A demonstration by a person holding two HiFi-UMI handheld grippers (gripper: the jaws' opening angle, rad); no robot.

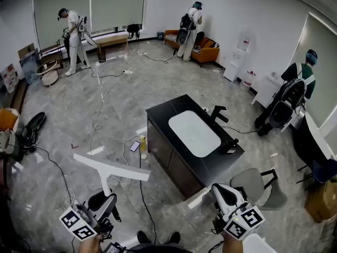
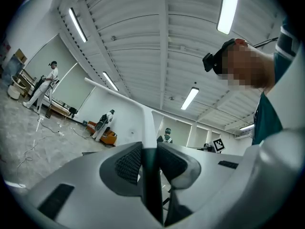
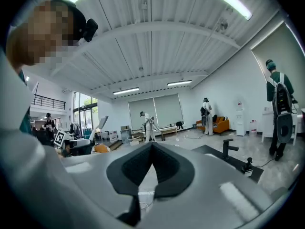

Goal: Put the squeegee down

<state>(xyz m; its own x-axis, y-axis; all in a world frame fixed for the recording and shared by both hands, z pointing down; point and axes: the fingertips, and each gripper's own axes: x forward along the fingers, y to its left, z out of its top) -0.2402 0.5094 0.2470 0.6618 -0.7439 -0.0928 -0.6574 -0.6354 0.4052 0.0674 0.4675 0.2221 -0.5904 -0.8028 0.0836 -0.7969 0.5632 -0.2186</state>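
My left gripper [image 1: 108, 198] is shut on the handle of a white T-shaped squeegee [image 1: 111, 168], whose long blade lies across the view above the floor. In the left gripper view the dark handle [image 2: 152, 185] is pinched between the jaws, and the white neck and blade [image 2: 116, 93] rise beyond them. My right gripper [image 1: 221, 192] hovers at the lower right near the counter corner. In its own view the right gripper [image 3: 152, 147] has its jaws met at the tips, with nothing between them.
A black counter [image 1: 168, 112] with a white sink [image 1: 194, 133] and a black faucet [image 1: 218, 114] stands ahead. Beside it sits a grey chair [image 1: 257, 185]. Cables [image 1: 96, 125], a yellow bottle [image 1: 142, 146] and a phone [image 1: 135, 146] lie on the marble floor. Three people stand further off.
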